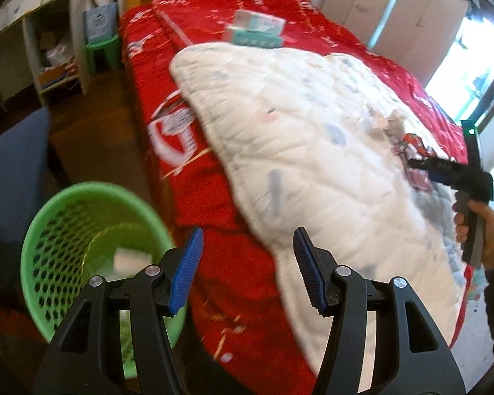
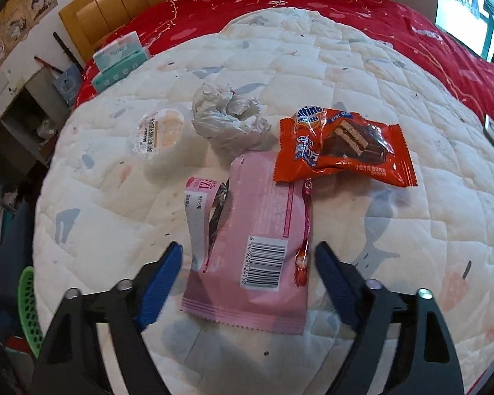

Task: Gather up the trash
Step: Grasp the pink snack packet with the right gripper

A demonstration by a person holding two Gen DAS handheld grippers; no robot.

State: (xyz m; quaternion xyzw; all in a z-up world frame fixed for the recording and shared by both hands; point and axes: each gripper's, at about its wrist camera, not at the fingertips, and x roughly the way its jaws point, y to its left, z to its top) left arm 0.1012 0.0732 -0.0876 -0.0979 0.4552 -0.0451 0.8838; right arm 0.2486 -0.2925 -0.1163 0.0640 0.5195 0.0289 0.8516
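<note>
A torn pink wrapper [image 2: 253, 240] lies flat on the white quilt [image 2: 378, 75], between the open jaws of my right gripper [image 2: 248, 256], which is just above it. Beyond it lie an orange snack packet [image 2: 342, 148], a crumpled plastic bag [image 2: 230, 115] and a clear plastic cup [image 2: 159, 133]. My left gripper [image 1: 248, 247] is open and empty over the bed's red edge, beside a green perforated bin [image 1: 72, 240] with a white scrap [image 1: 128, 258] inside. The right gripper [image 1: 421, 164] shows in the left wrist view over the trash pile.
The red bedspread [image 1: 187, 177] covers the bed with a wooden headboard [image 2: 131, 3]. Teal tissue packs [image 1: 257, 29] lie near the headboard. A white shelf unit [image 1: 52, 52], a green stool [image 1: 103, 49] and a blue chair [image 1: 13, 164] stand left of the bed.
</note>
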